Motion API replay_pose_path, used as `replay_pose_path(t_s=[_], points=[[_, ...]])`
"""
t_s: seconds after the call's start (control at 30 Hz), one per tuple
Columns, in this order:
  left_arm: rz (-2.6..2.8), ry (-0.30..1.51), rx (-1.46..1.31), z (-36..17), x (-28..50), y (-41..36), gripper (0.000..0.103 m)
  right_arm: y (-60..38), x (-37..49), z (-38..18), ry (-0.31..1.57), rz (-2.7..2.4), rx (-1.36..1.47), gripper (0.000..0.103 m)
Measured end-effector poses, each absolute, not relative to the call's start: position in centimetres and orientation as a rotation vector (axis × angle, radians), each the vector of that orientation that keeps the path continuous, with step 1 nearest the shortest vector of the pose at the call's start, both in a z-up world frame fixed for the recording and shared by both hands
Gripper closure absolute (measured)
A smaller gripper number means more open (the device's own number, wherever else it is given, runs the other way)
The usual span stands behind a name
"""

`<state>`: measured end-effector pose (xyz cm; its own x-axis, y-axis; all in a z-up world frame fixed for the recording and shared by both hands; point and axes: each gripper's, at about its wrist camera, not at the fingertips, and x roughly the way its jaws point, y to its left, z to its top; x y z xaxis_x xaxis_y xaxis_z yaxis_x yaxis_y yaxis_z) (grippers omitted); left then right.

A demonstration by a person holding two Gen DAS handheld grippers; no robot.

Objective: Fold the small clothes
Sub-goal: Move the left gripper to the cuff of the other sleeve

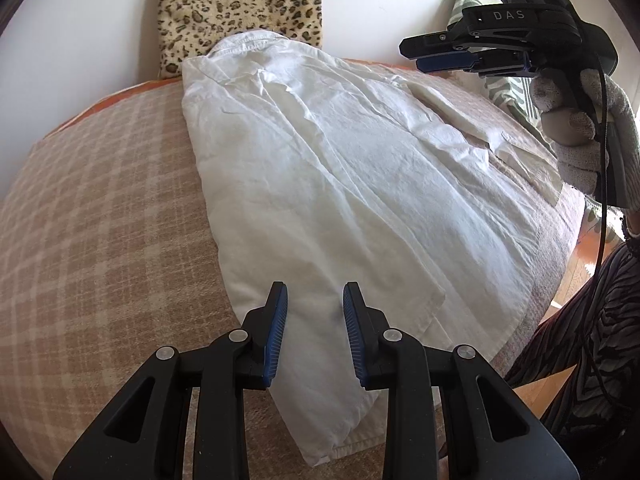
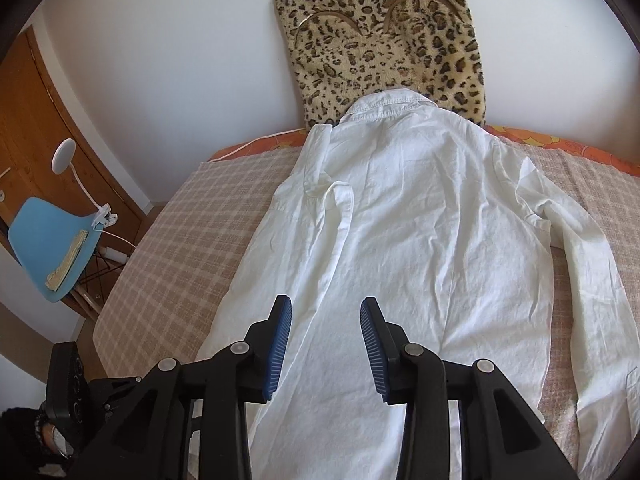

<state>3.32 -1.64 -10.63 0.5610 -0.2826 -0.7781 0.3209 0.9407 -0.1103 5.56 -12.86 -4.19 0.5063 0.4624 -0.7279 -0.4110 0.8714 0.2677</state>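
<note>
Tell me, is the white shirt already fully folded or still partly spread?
Partly spread. One sleeve is folded over the shirt; the other sleeve lies stretched out on the checked blanket.

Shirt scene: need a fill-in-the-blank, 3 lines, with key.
1. The white shirt lies on a ____-patterned bedspread.
2. The shirt's collar rests against a ____-print cushion.
3. The left gripper and right gripper each have nothing between their ____ pads.

Missing words: plaid; leopard; blue
</note>
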Motion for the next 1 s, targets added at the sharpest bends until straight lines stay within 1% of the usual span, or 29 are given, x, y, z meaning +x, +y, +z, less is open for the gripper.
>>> replay_pose_path(t_s=[0.13,0.23,0.4,0.5,0.73,0.8,0.87,1.0], points=[[-0.347,0.888,0.026,-9.7,3.0,-1.8,0.076,-17.5,5.1,-3.7,0.873,0.453,0.110,0.063],[-0.349,0.850,0.010,-8.8,2.8,-2.0,0.063,-21.3,4.6,-3.4,0.855,0.391,0.144,0.060],[-0.402,0.798,0.055,-7.6,2.4,-4.1,0.063,-27.1,3.2,-2.3,0.814,0.301,0.208,0.057],[-0.454,0.780,0.091,-7.2,2.5,-6.3,0.063,-30.2,2.4,-1.2,0.781,0.253,0.240,0.053],[-0.582,0.754,0.137,-6.1,3.1,-11.9,0.063,-35.6,0.3,0.2,0.739,0.181,0.280,0.048],[-0.625,0.754,0.133,-5.9,3.4,-13.7,0.063,-37.1,-0.3,0.2,0.733,0.166,0.290,0.043],[-0.668,0.752,0.135,-5.6,3.8,-15.7,0.063,-38.7,-1.1,0.2,0.724,0.144,0.301,0.042],[-0.755,0.740,0.160,-5.0,4.2,-20.3,0.063,-41.9,-2.4,0.2,0.710,0.108,0.321,0.041]])
